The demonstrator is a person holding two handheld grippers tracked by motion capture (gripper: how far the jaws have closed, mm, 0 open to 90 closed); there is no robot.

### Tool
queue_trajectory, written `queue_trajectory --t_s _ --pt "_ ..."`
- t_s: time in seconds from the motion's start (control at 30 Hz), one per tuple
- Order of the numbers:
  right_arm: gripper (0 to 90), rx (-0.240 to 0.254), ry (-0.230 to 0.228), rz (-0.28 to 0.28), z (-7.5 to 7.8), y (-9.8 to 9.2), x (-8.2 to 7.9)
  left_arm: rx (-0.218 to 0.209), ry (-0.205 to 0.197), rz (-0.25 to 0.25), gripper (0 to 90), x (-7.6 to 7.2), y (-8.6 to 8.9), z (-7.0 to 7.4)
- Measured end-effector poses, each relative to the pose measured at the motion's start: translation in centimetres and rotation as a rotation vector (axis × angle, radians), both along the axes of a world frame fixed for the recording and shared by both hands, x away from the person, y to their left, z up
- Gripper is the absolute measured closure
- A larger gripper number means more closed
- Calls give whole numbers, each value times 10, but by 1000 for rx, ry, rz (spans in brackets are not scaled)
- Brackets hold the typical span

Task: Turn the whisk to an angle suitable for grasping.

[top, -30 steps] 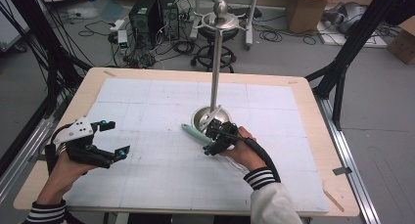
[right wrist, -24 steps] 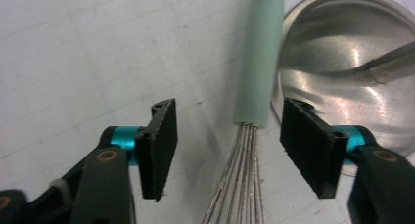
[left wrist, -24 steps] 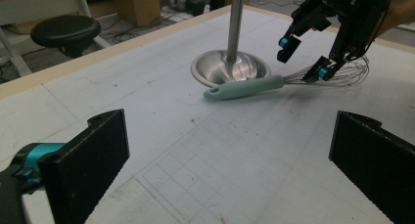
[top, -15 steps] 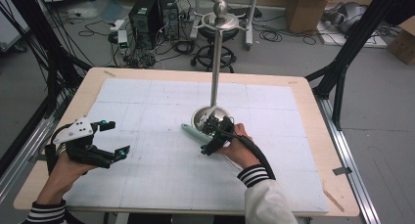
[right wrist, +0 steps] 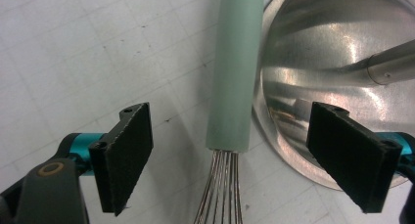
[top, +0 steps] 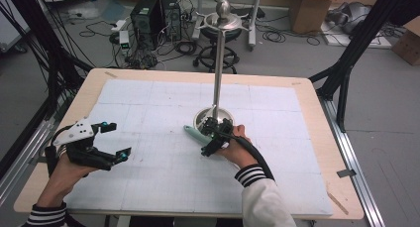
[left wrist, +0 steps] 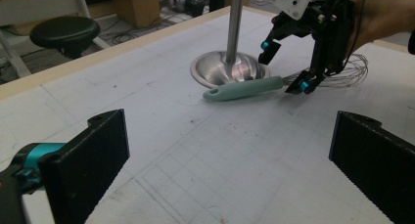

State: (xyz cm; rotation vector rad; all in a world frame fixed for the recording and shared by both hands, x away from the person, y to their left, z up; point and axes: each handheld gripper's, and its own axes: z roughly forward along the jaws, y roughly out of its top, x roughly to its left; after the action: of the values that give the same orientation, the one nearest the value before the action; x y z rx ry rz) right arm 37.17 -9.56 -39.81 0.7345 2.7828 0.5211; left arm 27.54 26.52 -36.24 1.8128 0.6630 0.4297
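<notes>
high view: whisk [top: 195,134] lies flat near the middle of the counter [top: 307,108], its mint handle toward the left edge and touching the round base of the steel stand [top: 214,119]. right gripper [top: 214,137] sits over the handle's wire end; left gripper [top: 110,140] rests near the left edge, well apart.

left gripper view: own jaws wide open, nothing between. right gripper [left wrist: 286,65] straddles the whisk [left wrist: 244,88] where wires meet handle.

right gripper view: jaws have just been opening, then closing a little; the whisk handle [right wrist: 234,72] lies between, pads not touching.

judgement: step is the approach to grasp. next move: lower, close on the handle without catching the stand base [right wrist: 337,53].
</notes>
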Motion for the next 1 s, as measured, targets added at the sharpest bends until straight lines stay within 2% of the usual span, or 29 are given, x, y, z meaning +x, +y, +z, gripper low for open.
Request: queue_trajectory --t_s 0.2,0.33,0.83,0.9,1.0 --pt "316 -7 23 -7 -4 4 2 -3 0 -1 17 0 1 0" --pt "418 -8 14 4 -6 5 5 -5 -2 2 17 0 1 1" --pt "595 -56 29 -21 -11 10 7 -8 -1 -1 17 0 2 1" --pt "631 -71 32 -5 -11 9 8 -8 -2 1 17 0 2 1" --pt "652 -67 32 -5 -12 10 8 -9 0 -1 17 0 2 1"
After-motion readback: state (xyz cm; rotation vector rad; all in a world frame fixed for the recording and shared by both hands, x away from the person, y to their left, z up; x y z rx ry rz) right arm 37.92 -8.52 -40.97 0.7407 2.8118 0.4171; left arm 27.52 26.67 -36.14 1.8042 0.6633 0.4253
